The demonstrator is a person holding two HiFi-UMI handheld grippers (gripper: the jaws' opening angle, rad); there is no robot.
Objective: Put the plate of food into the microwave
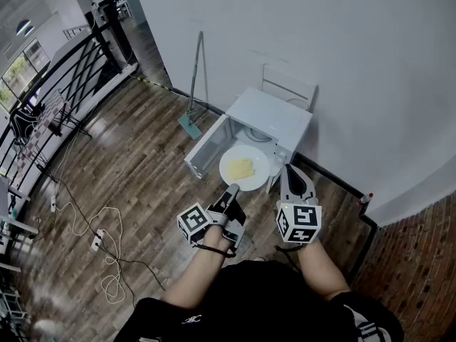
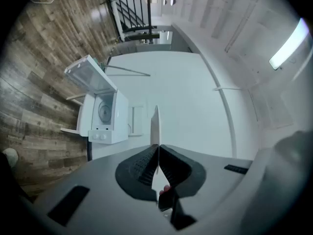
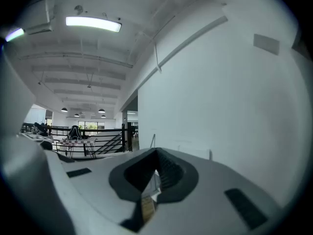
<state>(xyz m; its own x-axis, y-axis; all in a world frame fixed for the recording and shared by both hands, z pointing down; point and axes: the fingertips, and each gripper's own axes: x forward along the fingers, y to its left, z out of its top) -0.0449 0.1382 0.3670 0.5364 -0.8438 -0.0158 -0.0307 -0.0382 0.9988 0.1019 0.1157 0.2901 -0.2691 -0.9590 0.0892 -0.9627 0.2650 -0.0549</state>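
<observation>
left gripper [image 1: 231,191]: pinched tight on the near rim of the plate [image 1: 261,164]; the left gripper view shows the plate edge-on between the pads
right gripper [image 1: 291,172]: jaws pressed together, nothing in them, just right of the plate
plate: in the air in front of the open microwave [image 1: 274,112], yellow food [image 1: 241,168] on top, not inside yet
step: carry it in
how: one-edge grip, so the far rim will likely sag; keep the plate level, go in straight and slow, stay clear of the door [image 1: 206,148] swung out left, land on the turntable [image 2: 104,111], then release
risk: food slides if the plate tilts
surface: microwave sits low on what looks like a white chair [image 1: 288,85], back against the wall [image 1: 320,34]
room: wood floor [image 1: 128,162], mop [image 1: 194,91] leaning on the wall, loose cables [image 1: 107,241] at left, black railing [image 1: 71,63] beyond
</observation>
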